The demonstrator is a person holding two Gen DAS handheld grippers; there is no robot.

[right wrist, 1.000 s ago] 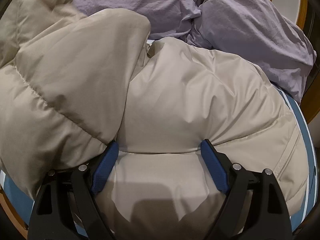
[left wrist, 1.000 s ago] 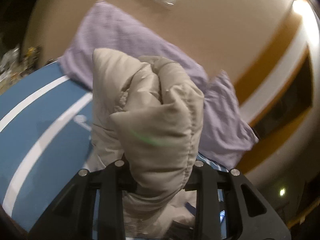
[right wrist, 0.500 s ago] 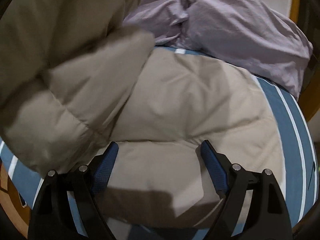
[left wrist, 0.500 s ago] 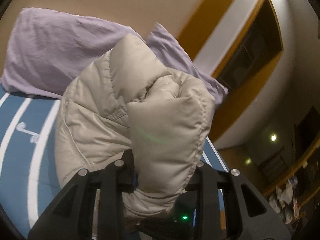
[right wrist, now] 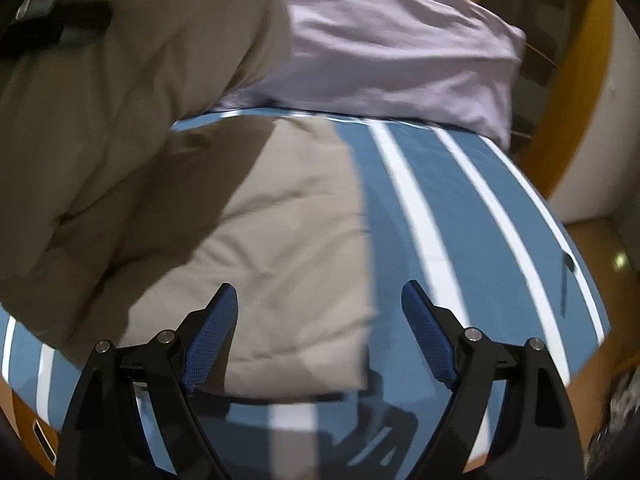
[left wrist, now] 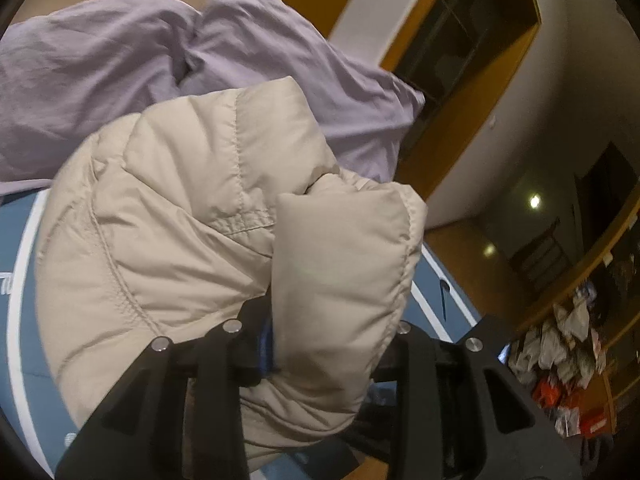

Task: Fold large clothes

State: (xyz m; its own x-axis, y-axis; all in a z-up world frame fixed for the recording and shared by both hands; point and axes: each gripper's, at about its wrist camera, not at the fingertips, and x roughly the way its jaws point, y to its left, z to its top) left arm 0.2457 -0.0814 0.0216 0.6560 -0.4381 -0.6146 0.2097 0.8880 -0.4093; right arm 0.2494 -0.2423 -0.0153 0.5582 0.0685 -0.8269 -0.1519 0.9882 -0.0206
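On the bed, left wrist view: the left gripper [left wrist: 332, 344] is clamped on a thick bunch of the beige puffer jacket [left wrist: 208, 224], which bulges up between its black fingers and fills the middle of the frame.
Jacket position: lifted in the grip, its quilted bulk hanging over the blue striped bedcover [left wrist: 20, 280] at left.
Background: a lilac pillow [left wrist: 120, 64] lies behind the jacket, against a beige wall; a wood-framed opening [left wrist: 460, 52] and cluttered shelves [left wrist: 568, 360] show at right.
Over the bed, right wrist view: the right gripper [right wrist: 320, 340] is spread wide with nothing between its blue pads [right wrist: 212, 340], poised above the bedcover [right wrist: 472, 216].
Jacket position: part of the jacket [right wrist: 280, 248] lies flat on the cover just ahead of the fingers, while a shadowed, raised fold fills the upper left.
Background: the lilac pillow [right wrist: 400, 52] sits at the far edge of the cover; the picture is somewhat blurred.
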